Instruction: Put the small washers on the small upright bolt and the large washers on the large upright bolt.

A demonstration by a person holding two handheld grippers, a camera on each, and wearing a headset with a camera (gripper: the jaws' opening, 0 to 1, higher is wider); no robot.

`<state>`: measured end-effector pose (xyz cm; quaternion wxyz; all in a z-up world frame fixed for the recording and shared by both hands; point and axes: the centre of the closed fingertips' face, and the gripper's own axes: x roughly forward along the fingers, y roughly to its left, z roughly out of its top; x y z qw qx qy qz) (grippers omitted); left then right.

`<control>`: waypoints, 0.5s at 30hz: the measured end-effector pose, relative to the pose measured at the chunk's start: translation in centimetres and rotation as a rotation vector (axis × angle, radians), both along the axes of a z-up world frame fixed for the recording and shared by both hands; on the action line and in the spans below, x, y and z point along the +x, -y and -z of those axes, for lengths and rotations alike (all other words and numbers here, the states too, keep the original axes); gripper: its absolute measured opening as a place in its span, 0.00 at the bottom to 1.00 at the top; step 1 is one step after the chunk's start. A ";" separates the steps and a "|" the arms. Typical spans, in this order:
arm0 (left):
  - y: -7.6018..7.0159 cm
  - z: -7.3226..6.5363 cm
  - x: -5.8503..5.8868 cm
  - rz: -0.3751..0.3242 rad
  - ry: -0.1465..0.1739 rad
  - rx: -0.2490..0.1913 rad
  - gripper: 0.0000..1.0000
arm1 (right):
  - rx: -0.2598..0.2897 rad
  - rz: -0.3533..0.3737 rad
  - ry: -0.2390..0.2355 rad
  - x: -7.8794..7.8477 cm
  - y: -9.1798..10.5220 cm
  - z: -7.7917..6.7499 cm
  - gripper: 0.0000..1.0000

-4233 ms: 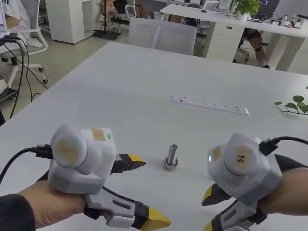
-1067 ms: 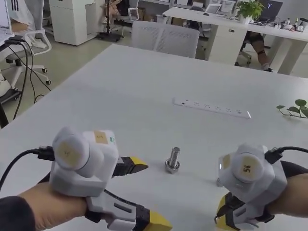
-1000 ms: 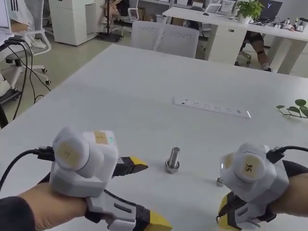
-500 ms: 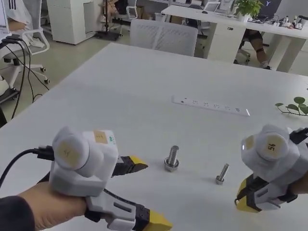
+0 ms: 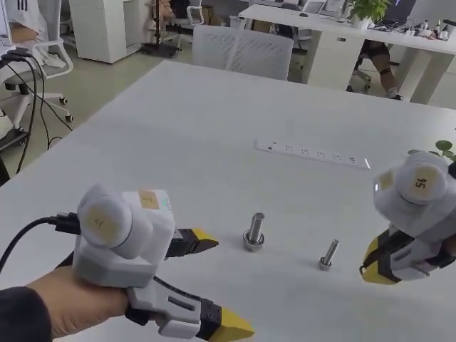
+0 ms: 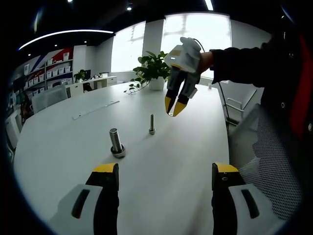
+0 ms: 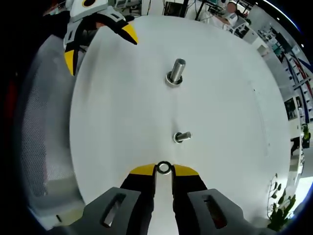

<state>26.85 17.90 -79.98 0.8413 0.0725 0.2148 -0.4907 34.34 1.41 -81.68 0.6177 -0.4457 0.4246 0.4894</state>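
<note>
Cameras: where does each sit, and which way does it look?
Head view: on the headset, looking forward and down at the table; a hand shows, with the left gripper and right gripper.
Left gripper view: on the left gripper, looking along its open jaws across the table; a sleeve shows.
Right gripper view: on the right gripper, looking down past jaws shut on a washer.
All share the large bolt and small bolt.

The round sticker (image 5: 420,183) on the right gripper (image 5: 372,269) read "56"; the left gripper (image 5: 224,285) bore a label (image 5: 100,221) too faint to read.

One large bolt (image 5: 254,231); one small bolt (image 5: 328,254); one washer (image 7: 164,168)
</note>
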 end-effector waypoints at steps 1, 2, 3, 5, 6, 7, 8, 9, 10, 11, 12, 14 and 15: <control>0.0 0.0 0.0 0.000 -0.001 0.000 0.77 | -0.002 -0.005 0.006 0.1 -0.2 -0.3 0.13; 0.0 0.0 0.0 -0.001 -0.001 0.000 0.77 | -0.002 -0.008 0.013 0.3 -0.3 -0.6 0.13; 0.0 0.0 0.0 -0.002 0.000 -0.003 0.77 | 0.000 -0.012 0.018 0.4 -0.5 -0.8 0.13; 0.0 0.0 0.0 -0.003 0.000 -0.003 0.77 | 0.005 -0.021 0.026 0.7 -1.0 -1.3 0.13; 0.0 0.0 0.1 -0.004 0.000 -0.003 0.77 | 0.007 -0.027 0.035 0.9 -1.2 -1.6 0.13; 0.0 0.0 0.1 -0.004 0.000 -0.002 0.77 | 0.006 -0.030 0.038 1.0 -1.4 -1.7 0.13; 0.0 0.0 0.1 -0.004 0.000 -0.002 0.77 | 0.007 -0.033 0.039 1.1 -1.6 -1.8 0.13; 0.0 0.0 0.1 -0.006 0.001 -0.003 0.77 | 0.008 -0.039 0.045 1.4 -1.8 -2.0 0.13; 0.0 0.0 0.1 -0.006 0.002 -0.003 0.77 | 0.008 -0.042 0.046 1.5 -2.0 -2.1 0.13; 0.0 -0.1 0.1 -0.007 0.002 -0.005 0.77 | 0.010 -0.048 0.049 1.6 -2.3 -2.2 0.13; 0.0 -0.1 0.1 -0.008 0.003 -0.004 0.77 | 0.010 -0.054 0.052 1.7 -2.5 -2.3 0.13; 0.0 -0.1 0.1 -0.008 0.002 -0.005 0.77 | 0.005 -0.063 0.057 2.0 -2.8 -2.4 0.13; 0.0 -0.1 0.1 -0.008 0.003 -0.004 0.77 | 0.002 -0.070 0.059 2.2 -2.9 -2.5 0.13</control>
